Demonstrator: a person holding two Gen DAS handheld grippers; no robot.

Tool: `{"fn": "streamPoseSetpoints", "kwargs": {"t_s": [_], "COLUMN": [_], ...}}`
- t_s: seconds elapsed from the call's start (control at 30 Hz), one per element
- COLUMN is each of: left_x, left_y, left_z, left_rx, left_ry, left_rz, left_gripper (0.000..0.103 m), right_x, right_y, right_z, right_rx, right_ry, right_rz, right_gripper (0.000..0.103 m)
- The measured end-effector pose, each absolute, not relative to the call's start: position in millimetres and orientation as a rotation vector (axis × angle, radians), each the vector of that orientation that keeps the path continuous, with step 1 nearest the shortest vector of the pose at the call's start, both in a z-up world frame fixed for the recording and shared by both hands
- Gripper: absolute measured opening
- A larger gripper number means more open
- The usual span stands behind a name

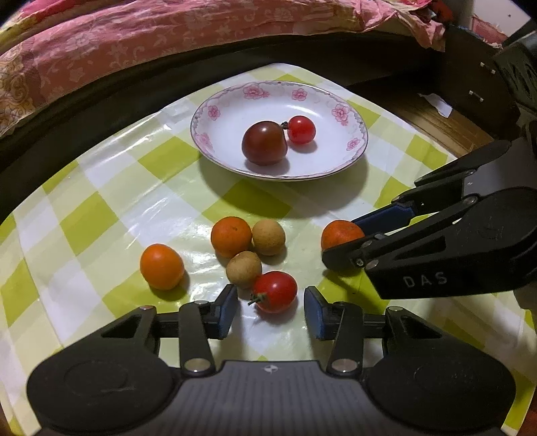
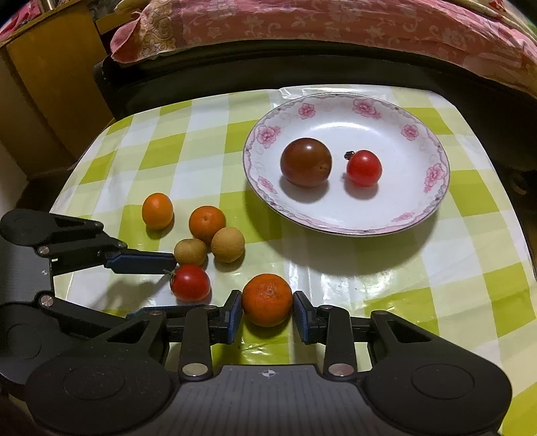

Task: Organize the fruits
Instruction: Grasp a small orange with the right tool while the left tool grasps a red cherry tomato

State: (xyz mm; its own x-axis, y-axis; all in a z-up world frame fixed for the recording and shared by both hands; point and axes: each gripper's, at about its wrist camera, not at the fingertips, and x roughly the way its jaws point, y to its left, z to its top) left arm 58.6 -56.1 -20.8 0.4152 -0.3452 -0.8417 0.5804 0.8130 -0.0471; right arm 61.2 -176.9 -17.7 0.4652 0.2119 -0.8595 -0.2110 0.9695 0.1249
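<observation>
Behind everything lay a rumpled pink floral quilt (image 2: 335,26) on a dark curved frame, and beside it a brown wooden cabinet (image 2: 43,87). Nearer, a glossy plastic tablecloth (image 2: 188,147) in green and white checks covered the table, creased and shining under the light. On it sat a round white plate (image 2: 433,174) with a rim of pink flowers, holding a smooth dark brownish tomato (image 2: 306,162) and, just beside it but apart, a small red cherry tomato (image 2: 364,168) with a dark stem. The right gripper (image 2: 267,310), black with blue pads, had its fingers set against both sides of a dimpled orange citrus fruit (image 2: 267,299) resting on the cloth in front of the plate; the pads appeared to press it. The left gripper (image 1: 271,303) stood with its fingers apart around a red stemmed tomato (image 1: 275,291), a gap showing on each side. Crowded close behind that tomato sat two rough tan longans (image 1: 244,269), touching, and a second orange citrus (image 1: 231,236) against them. A third, smoother orange fruit (image 1: 162,266) lay off alone toward the cloth's edge.
</observation>
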Motion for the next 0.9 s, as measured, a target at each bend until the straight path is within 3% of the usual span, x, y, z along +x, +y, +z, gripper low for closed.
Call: {"fn": "streamPoseSetpoints", "kwargs": {"t_s": [0.47,0.6,0.9], "left_x": [61,58,57], "left_y": [-66,-66,-63], "left_z": [-26,-24,-23], "left_rx": [0.293,0.314,0.319], "left_ry": [0.968,0.969,0.978], "left_rz": [-0.580,-0.586,-0.588], "left_gripper": [0.047,0.037,0.036], "right_x": [63,63,62], "right_y": [-177,-177,-177], "right_z": [-18,-18,-18], "right_rx": [-0.010,-0.016,-0.056], "right_ry": [1.055,1.056,1.053], "right_rz": [0.260,0.261,0.253], "right_gripper": [0.029,0.028,0.028]}}
